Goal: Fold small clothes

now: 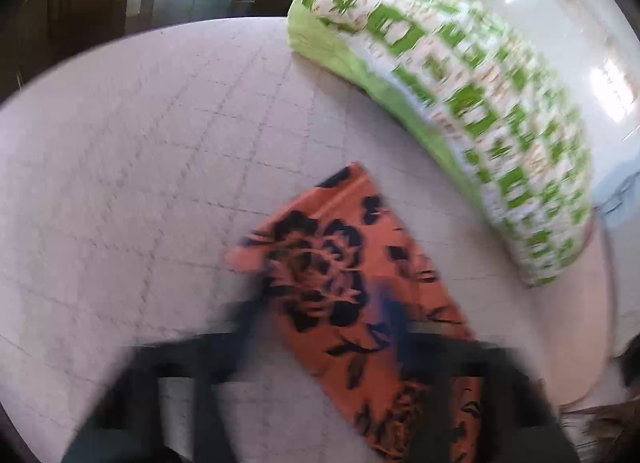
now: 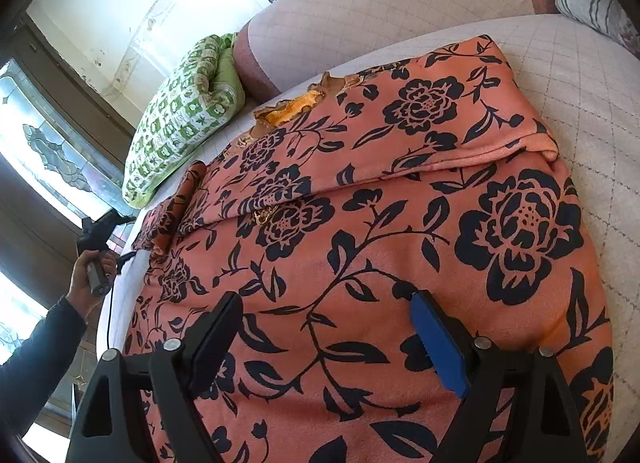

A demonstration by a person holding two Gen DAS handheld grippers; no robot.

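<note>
Spread flat across the pale quilted bed cover point(image 2: 580, 83): an orange garment with black roses point(image 2: 400, 223), filling the right wrist view from centre to 6 o'clock, one sleeve folded in across the chest, neckline toward 11 o'clock.

Right gripper point(image 2: 324, 303): stands wide open just above the lower cloth at 6 o'clock, black finger on one side, blue pad on the other, nothing caught between them.

Left gripper point(image 2: 116, 219): sits small at 9 o'clock by the garment's far sleeve, gripped by a hand point(image 2: 86, 279) in a dark sleeve point(image 2: 40, 343). Too small there to read the jaws.

From the left wrist view, heavily blurred: left gripper point(image 1: 320, 319) at 6 o'clock, closed, with a narrow end of the orange garment point(image 1: 320, 255) running between the fingers toward 12 o'clock.

Beyond, at 2 o'clock, rests a folded green-and-white patchwork quilt point(image 1: 460, 103), clear of the garment; same quilt point(image 2: 180, 111) at 10 o'clock in the right view.
</note>
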